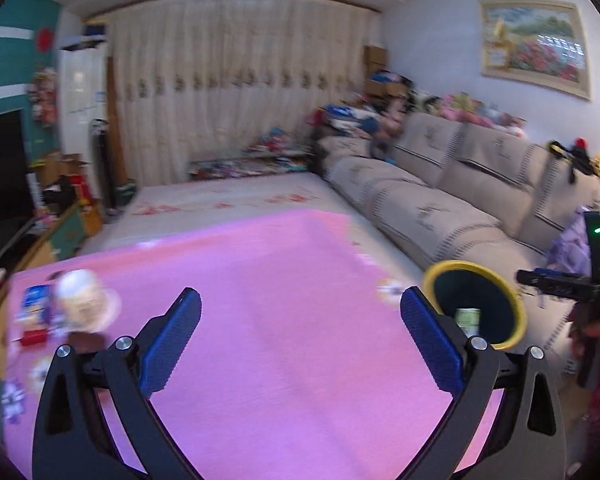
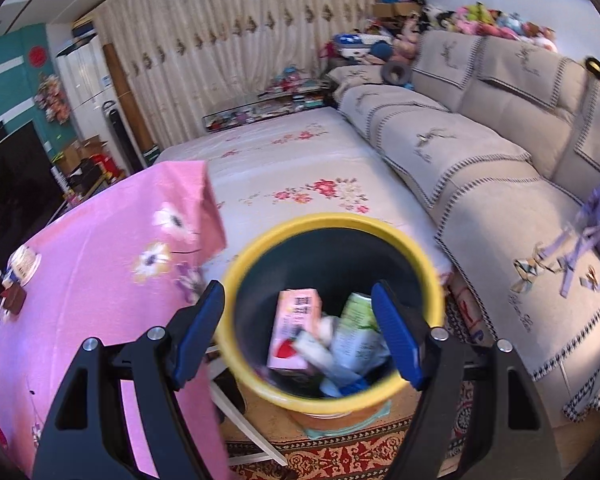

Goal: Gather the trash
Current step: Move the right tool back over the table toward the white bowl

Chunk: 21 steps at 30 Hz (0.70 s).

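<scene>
We see the pink-clothed surface lying bare across its middle and right, so the wide-open left claw has nothing between its fingers and a free run ahead. Clutter sits only at the surface's far left: a pale cup, a blue packet and what may be a small red box, all blurred. The yellow-rimmed bin stands just off the surface's right edge, between it and the sofa. Its mouth is open beneath the empty right claw, though cartons already fill the bottom. The table frame stands just beside the bin's left side.
</scene>
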Available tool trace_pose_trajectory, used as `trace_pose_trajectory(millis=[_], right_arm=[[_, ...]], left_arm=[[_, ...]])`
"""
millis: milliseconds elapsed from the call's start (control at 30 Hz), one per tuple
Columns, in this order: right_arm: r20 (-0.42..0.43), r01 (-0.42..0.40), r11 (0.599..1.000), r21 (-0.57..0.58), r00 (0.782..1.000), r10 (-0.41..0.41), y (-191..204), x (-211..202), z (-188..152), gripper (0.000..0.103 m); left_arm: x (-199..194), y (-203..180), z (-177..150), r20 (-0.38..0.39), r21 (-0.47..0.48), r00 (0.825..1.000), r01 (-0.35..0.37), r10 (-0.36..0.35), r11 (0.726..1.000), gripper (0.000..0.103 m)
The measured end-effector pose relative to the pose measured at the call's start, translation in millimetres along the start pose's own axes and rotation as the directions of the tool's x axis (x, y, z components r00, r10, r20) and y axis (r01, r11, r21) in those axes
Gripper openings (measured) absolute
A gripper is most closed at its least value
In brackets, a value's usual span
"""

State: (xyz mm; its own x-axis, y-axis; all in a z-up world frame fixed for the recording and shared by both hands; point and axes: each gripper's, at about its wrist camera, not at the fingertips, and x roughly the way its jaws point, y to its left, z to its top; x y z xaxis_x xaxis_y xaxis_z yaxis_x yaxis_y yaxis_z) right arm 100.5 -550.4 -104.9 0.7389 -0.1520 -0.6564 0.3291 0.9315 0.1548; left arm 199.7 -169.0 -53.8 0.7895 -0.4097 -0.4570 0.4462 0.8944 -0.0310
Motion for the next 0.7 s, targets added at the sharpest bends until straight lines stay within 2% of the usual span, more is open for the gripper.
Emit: trace_pose_trajectory(millis=[167, 300, 433, 600, 700], right_arm=[[-0.025, -0.089, 0.988, -0.128, 0.996, 0.087, 83.1, 18.3, 14.2, 0.072], [-0.059, -0.185, 0.954, -0.236, 0.983, 0.176, 159.0, 34.0, 24.2, 0.072], [-0.102, -0.29, 0.904, -0.315, 0.957, 0.271, 238.8, 50.0, 32.0, 0.072], [-0.173, -0.424, 0.811, -0.403, 0.906, 0.387, 337.3, 65.8, 37.1, 0.072], [-0.214, -0.487, 0.755, -0.439, 0.873, 0.439, 385.2, 74.7, 38.3, 0.079]], left_arm=[[-33.4, 81.7, -27.5, 0.013, -0.076, 0.986, -0.168, 0.169, 0.983, 0.098], [-49.5, 137.2, -51.2, -0.018, -0.152, 0.969, -0.246, 0.246, 0.957, 0.098], [-58.5, 164.7, -69.7, -0.043, -0.205, 0.962, -0.271, 0.268, 0.94, 0.098], [-57.3, 181.3, -81.7, -0.072, -0.243, 0.974, -0.224, 0.213, 0.944, 0.098], [-53.4, 178.1, -81.1, -0.077, -0.232, 0.978, -0.207, 0.194, 0.951, 0.098]])
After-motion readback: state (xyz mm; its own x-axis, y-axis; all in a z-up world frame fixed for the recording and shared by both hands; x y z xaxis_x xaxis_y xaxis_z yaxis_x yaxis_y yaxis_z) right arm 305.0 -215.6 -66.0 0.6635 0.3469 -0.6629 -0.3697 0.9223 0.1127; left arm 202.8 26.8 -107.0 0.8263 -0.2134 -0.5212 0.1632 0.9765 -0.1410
